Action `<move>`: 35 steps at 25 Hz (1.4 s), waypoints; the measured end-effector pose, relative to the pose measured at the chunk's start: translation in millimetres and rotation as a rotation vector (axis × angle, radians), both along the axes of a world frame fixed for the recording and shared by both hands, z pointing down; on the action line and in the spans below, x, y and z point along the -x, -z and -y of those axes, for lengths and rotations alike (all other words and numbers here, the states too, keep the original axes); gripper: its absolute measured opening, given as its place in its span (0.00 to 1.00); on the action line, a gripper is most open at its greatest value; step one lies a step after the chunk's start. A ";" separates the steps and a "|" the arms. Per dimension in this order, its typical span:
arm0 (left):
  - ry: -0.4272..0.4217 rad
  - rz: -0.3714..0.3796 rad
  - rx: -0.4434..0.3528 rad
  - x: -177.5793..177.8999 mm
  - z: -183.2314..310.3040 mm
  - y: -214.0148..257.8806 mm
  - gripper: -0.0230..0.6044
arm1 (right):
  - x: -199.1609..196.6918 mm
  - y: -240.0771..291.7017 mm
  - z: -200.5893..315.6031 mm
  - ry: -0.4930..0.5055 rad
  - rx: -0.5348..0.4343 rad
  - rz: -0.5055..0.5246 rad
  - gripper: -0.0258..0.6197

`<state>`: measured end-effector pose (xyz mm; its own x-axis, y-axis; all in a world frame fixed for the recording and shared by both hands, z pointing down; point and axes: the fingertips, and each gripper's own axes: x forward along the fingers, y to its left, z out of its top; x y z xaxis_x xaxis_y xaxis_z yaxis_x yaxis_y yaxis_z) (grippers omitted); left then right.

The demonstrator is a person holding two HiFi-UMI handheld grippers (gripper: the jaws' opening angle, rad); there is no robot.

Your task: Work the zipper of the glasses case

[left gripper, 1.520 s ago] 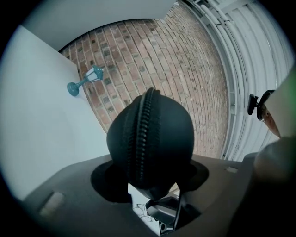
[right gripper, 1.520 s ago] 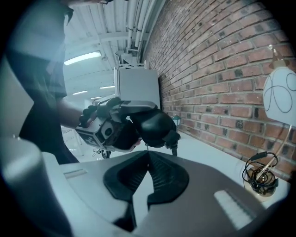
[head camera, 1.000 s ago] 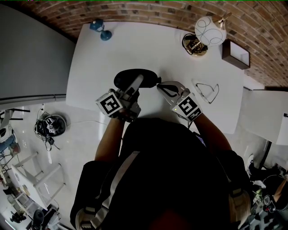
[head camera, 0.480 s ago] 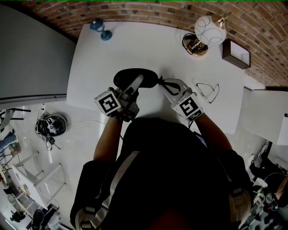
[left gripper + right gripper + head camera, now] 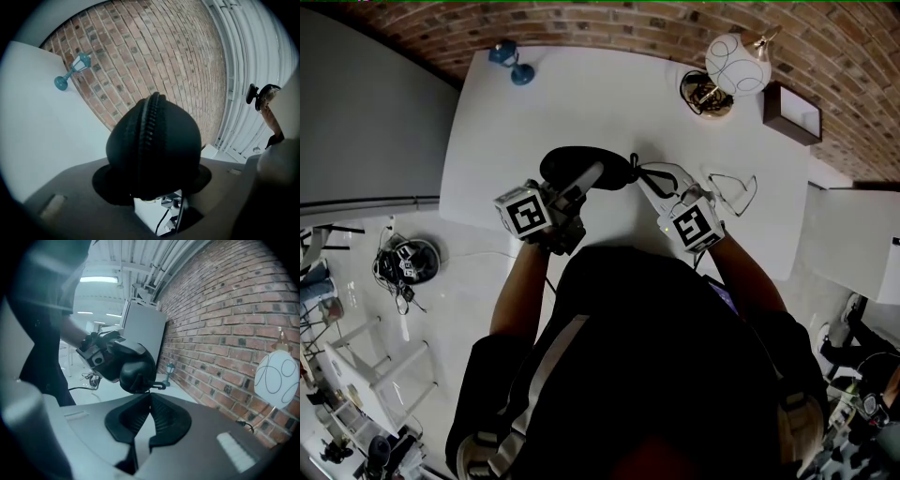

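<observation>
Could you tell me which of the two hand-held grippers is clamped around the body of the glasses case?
The left hand-held gripper: its jaws grip the black glasses case, while the right hand-held gripper is pinched shut on the zipper pull.

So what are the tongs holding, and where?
Left tongs clamp the glasses case across its rounded end; right tongs, closed, appear to pinch its zipper pull.
</observation>
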<state>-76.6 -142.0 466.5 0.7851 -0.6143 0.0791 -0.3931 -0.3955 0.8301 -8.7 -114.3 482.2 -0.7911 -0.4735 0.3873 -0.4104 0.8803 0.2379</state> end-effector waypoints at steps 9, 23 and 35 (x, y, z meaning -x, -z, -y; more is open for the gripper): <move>-0.115 0.080 -0.068 -17.5 -3.6 -2.5 0.43 | 0.1 -0.1 5.4 0.004 -0.022 -0.028 0.04; -0.251 0.255 -0.098 -32.6 -13.0 -15.2 0.43 | 5.6 -7.1 1.3 0.013 -0.052 -0.108 0.05; -0.347 0.331 -0.095 -40.5 -27.1 -30.7 0.43 | 16.5 -4.0 -1.1 0.047 -0.064 -0.109 0.05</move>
<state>-36.1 -114.9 497.3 0.8869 -0.3373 0.3157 -0.4616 -0.6181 0.6363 -25.1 -113.3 486.2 -0.7679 -0.4637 0.4419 -0.3381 0.8794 0.3353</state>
